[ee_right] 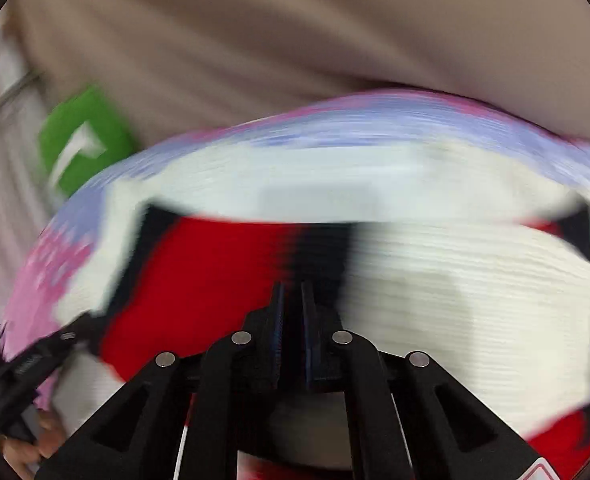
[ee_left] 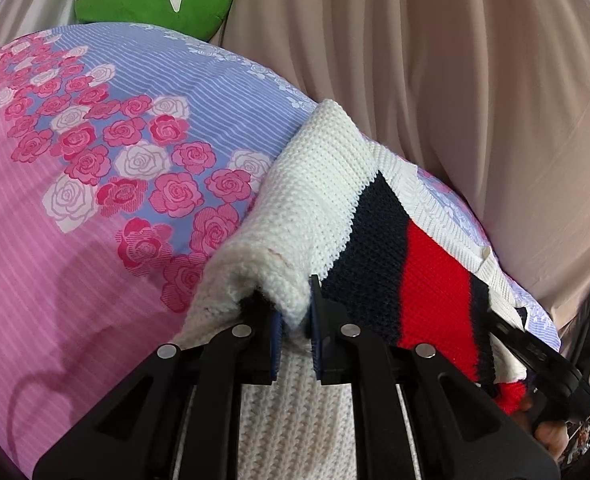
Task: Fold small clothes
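Plainly, the left tongs (ee_left: 295, 312) pinch a bunched white fold of the sweater (ee_left: 319, 200), and the right tongs (ee_right: 293, 312) clamp its red-and-navy stripe — over the bed (ee_left: 75, 240). If either thick fold slips out, the crease collapses. Both tongs point forward, low over the spread; the right view is blurred.

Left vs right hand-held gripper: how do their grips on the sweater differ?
The left hand-held gripper pinches a bunched white fold of the sweater; the right hand-held gripper is shut on the dark stripe beside the red. The left view is sharp, the right view motion-blurred. Both are closed on the same sweater over the floral bedsheet.
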The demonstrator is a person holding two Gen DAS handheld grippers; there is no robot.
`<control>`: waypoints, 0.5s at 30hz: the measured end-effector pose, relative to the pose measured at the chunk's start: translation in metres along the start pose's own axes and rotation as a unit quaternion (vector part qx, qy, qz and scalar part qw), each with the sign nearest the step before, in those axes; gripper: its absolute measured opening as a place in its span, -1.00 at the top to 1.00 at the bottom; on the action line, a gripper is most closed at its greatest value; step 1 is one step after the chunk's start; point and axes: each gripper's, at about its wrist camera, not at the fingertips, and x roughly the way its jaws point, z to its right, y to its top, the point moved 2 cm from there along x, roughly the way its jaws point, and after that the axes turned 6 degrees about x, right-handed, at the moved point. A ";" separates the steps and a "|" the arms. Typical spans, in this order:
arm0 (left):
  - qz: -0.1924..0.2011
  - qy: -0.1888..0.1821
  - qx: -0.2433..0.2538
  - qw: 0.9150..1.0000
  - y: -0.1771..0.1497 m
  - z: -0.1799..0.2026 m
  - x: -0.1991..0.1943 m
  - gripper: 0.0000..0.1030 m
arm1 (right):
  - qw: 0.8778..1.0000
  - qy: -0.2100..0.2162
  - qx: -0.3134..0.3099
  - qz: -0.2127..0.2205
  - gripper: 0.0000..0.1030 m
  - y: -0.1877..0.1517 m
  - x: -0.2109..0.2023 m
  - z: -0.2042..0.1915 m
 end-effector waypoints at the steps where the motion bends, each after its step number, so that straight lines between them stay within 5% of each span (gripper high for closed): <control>1: 0.000 0.001 0.001 1.000 0.000 0.000 0.000 0.76 | 0.999 0.001 0.050 0.011 1.00 0.003 -0.014 0.037; 3: 0.001 0.005 0.006 1.000 0.000 0.001 -0.001 0.74 | 0.992 -0.027 0.112 0.046 1.00 0.004 -0.049 0.091; 6: 0.003 0.014 0.012 1.000 0.000 0.006 -0.001 0.72 | 0.990 -0.046 0.112 0.076 0.80 -0.004 -0.082 0.107; 11: 0.025 0.040 0.021 0.999 0.001 0.012 -0.012 0.59 | 0.995 -0.039 0.076 0.053 0.34 -0.009 -0.071 0.090; 15: 0.026 0.046 0.012 0.999 0.005 0.006 -0.013 0.54 | 0.998 -0.033 0.044 0.023 0.31 -0.011 -0.039 0.060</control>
